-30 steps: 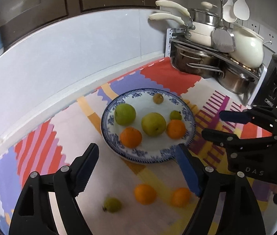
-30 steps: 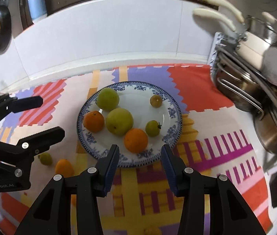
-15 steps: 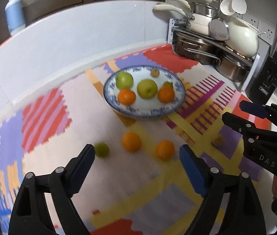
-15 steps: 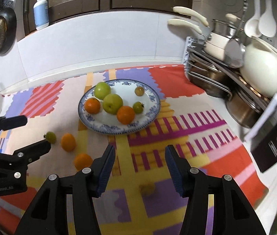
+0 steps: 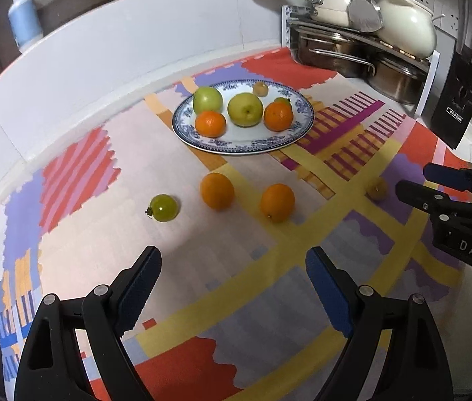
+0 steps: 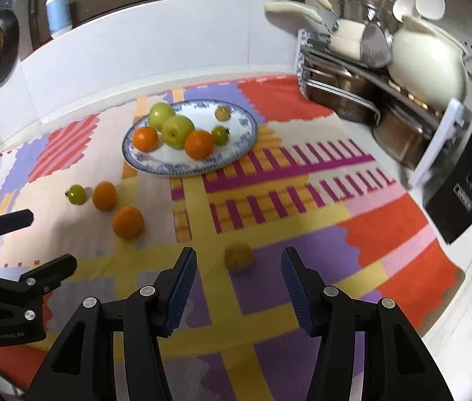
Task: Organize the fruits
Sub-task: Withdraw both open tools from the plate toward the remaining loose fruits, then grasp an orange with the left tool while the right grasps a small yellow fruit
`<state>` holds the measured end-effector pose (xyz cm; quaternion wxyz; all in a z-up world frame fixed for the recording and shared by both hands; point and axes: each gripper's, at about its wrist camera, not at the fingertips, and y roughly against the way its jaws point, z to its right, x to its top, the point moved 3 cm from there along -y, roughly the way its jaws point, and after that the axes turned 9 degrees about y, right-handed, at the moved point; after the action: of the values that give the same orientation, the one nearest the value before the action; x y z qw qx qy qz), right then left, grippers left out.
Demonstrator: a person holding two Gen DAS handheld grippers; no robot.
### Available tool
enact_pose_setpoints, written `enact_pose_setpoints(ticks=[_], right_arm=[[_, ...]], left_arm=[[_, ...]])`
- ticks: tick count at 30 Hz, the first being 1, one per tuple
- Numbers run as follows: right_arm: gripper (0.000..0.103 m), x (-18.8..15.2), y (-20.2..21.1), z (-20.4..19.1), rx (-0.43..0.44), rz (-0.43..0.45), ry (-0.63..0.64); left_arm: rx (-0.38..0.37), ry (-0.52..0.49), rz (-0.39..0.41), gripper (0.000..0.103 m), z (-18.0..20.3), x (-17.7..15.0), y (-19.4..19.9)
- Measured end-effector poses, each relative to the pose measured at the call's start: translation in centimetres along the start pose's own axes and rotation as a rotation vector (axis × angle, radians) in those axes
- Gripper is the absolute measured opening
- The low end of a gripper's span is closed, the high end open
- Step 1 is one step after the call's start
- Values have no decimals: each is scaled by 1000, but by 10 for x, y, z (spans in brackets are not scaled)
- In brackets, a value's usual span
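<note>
Plate [image 5: 242, 148]: blue-patterned, white centre, loaded with two green apples [image 5: 245, 109], two oranges [image 5: 210, 123] and two small fruits. Off the plate, on its near side: two oranges [image 5: 217, 190], a small green tomato [image 5: 164, 208], and a small yellowish fruit [image 6: 238, 255] set well apart.

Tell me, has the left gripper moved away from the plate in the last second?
Yes. The left gripper has backed away: the plate, earlier between its fingertips, now sits well beyond them, with loose fruit in between.
</note>
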<state>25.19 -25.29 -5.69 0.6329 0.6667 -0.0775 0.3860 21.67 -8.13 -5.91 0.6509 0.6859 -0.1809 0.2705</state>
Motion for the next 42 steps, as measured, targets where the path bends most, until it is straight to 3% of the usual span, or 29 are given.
enact_pose_setpoints(ticks=[6, 12, 20, 25, 29, 36, 42], right_arm=[[54, -8, -6, -1, 7, -12, -6], [54, -8, -16, -1, 34, -26, -34], [54, -3, -27, 4, 52, -39, -51], [53, -3, -36, 6, 68, -50, -63], [45, -4, -44, 10, 94, -74, -84], [41, -1, -51, 12, 101, -78, -90], [31, 0, -55, 12, 101, -88, -80]], left_arm=[[-10, -12, 12, 89, 1, -1, -5], [-91, 6, -66, 87, 5, 4, -21], [-139, -68, -12, 71, 18, 18, -32], [-158, -102, -30, 61, 26, 27, -44], [-161, -116, -30, 61, 30, 33, -52], [-151, -125, -51, 57, 31, 36, -65], [-161, -125, -66, 47, 32, 34, -71]])
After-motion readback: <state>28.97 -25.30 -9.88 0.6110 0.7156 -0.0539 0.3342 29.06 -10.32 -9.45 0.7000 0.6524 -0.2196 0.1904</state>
